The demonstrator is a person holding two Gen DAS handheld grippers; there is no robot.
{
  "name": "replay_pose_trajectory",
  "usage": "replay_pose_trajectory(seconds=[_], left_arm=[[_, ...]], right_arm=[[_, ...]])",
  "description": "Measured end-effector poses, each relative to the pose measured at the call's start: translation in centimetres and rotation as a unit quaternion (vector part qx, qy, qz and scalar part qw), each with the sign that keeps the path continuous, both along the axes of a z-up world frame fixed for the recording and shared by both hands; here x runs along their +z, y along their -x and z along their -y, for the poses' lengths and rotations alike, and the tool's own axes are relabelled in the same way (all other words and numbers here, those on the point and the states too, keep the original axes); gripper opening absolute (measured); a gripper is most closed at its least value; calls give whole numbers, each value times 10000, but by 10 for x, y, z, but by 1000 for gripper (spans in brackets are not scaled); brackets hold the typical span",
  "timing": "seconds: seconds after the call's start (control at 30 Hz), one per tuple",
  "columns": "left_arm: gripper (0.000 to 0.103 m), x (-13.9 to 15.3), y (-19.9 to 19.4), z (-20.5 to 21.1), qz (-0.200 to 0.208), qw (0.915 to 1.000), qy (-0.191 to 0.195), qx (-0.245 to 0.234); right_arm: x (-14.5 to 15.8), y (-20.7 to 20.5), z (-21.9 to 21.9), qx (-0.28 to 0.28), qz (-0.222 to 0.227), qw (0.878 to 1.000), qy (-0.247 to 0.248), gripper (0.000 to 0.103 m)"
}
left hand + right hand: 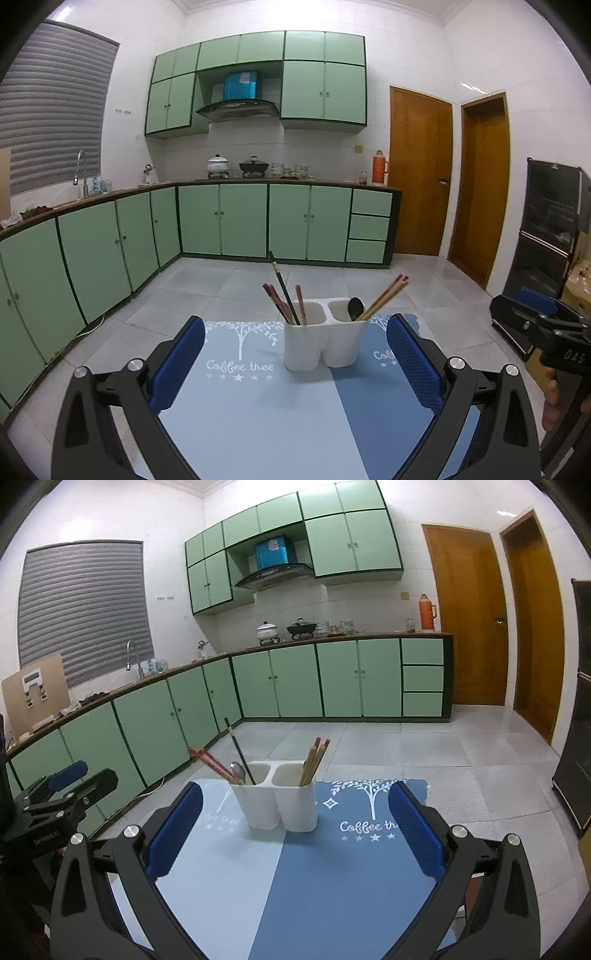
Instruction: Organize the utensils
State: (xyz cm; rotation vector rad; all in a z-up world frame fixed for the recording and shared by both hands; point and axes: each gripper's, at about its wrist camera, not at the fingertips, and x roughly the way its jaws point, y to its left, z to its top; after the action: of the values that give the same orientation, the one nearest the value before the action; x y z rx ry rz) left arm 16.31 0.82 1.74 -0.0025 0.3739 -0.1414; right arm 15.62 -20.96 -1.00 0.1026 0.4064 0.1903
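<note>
With both the left gripper and right gripper spread wide and empty, the chopsticks and spoon stand in the white holder on the mat, looking light, stiff and slick, best pinched near their upper ends.

The table mat is two blues, pale on one half and deeper on the other, printed with white trees, stars and "Coffee tree" lettering. The twin-cup utensil holder is plain white. In it stand red chopsticks, tan red-tipped chopsticks and a black chopstick. The gripper pads are blue on black frames. The cabinets are mint green with dark trim.
</note>
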Motion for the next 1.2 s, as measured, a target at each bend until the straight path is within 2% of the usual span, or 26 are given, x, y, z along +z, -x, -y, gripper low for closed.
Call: replay_pose_trajectory(seconds=[0.47,1.2], left_arm=[[97,-1,25,14,37,9999,-95,-126],[97,1,33,9,72,10000,38,-37]], right_arm=[[4,25,-12,256,32,9996,73,98],[9,30,-21,328,83,9993,167,97]])
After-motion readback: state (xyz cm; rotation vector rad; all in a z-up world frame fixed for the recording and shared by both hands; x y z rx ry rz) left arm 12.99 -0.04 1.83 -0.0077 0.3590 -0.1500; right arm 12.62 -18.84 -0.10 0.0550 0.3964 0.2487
